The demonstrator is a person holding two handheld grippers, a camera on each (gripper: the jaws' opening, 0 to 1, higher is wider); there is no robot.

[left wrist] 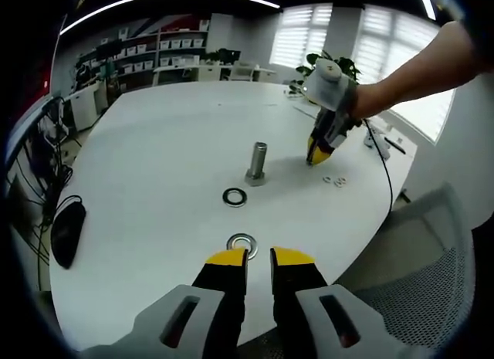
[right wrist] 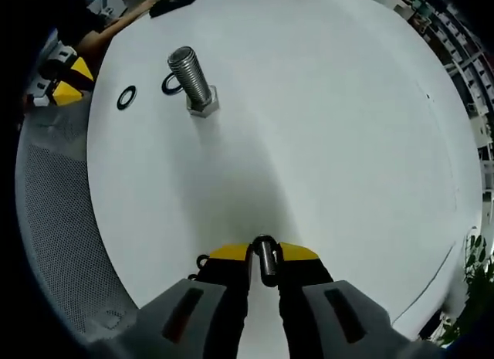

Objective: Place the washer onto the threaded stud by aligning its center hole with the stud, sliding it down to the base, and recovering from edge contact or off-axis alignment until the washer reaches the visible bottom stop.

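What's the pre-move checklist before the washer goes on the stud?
1. Washer held: right gripper is shut on a washer, seen edge-on. Ok.
2. Stud upright on the table, top free. Ok.
3. Hole over stud axis: washer is well away from the stud. Not ok.
4. Washer level with the stud top: cannot tell.
5. Left gripper out of the path: near side, jaws slightly apart, above a spare washer. Ok.
6. Dark washer beside the stud base, not on it. Ok.
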